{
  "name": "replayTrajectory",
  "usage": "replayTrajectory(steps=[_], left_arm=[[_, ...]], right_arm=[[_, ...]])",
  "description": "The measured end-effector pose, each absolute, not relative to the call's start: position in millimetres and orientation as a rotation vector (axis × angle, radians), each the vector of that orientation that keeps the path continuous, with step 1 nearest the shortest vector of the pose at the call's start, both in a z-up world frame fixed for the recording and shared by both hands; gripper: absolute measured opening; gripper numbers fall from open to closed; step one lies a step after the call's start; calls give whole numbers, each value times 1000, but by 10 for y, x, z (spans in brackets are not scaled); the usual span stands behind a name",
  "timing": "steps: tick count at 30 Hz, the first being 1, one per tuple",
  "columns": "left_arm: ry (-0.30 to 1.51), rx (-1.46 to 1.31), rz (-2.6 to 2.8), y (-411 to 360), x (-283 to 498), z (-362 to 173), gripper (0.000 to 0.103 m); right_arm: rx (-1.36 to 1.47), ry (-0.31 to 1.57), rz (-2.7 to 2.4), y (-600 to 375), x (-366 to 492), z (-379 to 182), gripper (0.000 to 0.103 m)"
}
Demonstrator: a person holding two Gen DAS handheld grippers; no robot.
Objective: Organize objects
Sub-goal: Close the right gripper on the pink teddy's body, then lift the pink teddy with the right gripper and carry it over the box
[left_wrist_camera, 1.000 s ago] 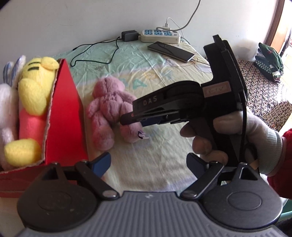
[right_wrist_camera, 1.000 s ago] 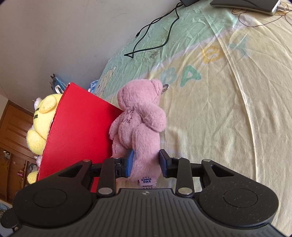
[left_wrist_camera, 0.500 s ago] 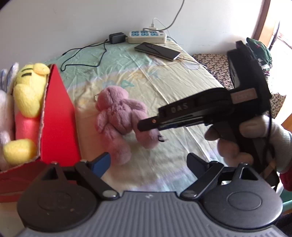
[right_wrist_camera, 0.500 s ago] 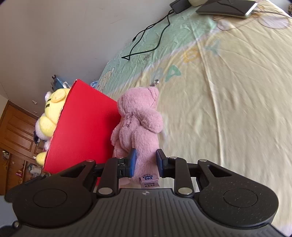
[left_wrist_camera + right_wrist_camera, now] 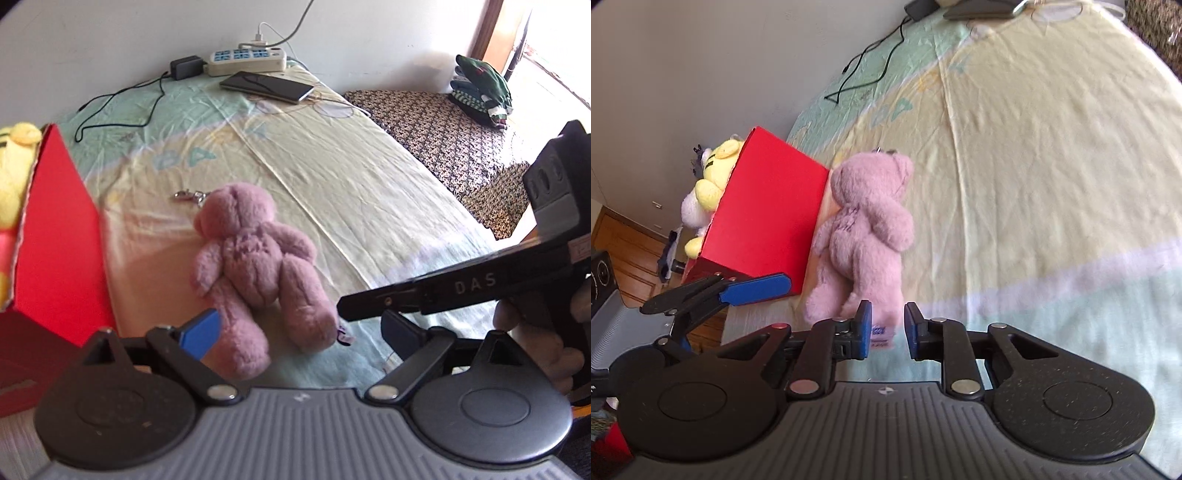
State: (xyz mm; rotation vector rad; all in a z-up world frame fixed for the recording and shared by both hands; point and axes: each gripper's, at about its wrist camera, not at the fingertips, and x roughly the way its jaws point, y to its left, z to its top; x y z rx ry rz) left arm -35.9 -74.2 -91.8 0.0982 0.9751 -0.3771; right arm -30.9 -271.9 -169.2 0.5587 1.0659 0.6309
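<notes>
A pink plush bear (image 5: 255, 258) lies on the bedsheet beside a red box (image 5: 55, 229) that holds a yellow plush toy (image 5: 14, 166). My left gripper (image 5: 301, 330) is open wide just short of the bear's legs. My right gripper (image 5: 343, 310) comes in from the right with its tip at the bear's foot. In the right wrist view the bear (image 5: 868, 229) rests against the red box (image 5: 764, 214). There my right gripper (image 5: 886, 328) stands slightly open, with only the foot's end and its tag between the pads. One blue left finger (image 5: 753, 290) shows at the left.
A power strip (image 5: 247, 59), a phone (image 5: 266, 85) and a black cable (image 5: 122, 107) lie at the far end of the bed. A patterned mat (image 5: 443, 129) with folded green clothes (image 5: 480, 88) lies to the right. A metal clip (image 5: 188, 194) hangs off the bear's head.
My right gripper has drawn back along the bear's leg to the foot's end. The left gripper has come closer to the bear's legs.
</notes>
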Motion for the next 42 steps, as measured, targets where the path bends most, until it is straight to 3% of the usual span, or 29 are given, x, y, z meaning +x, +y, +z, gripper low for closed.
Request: replayTrajectory(steps=[10, 19, 23, 24, 32, 34, 42], left_arm=[[1030, 56, -324, -717, 59, -1121, 94], [1060, 21, -278, -655, 194, -1273, 92], [1065, -21, -274, -571, 211, -1253, 88], [1063, -17, -269, -569, 206, -1245, 83], [1038, 8, -318, -646, 42, -1159, 80], [1019, 3, -350, -664, -24, -1084, 75], [930, 36, -429, -653, -238, -801, 76]], right_arm=[[682, 1013, 589, -2658, 108, -1715, 41], [752, 1077, 666, -2376, 337, -1889, 41], [774, 1092, 695, -2317, 384, -1887, 35], [764, 1091, 699, -2310, 382, -1870, 34], [727, 1056, 702, -2406, 175, -1710, 30], [709, 1045, 704, -2423, 77, -1646, 29], [712, 947, 649, -2442, -244, -1328, 28]])
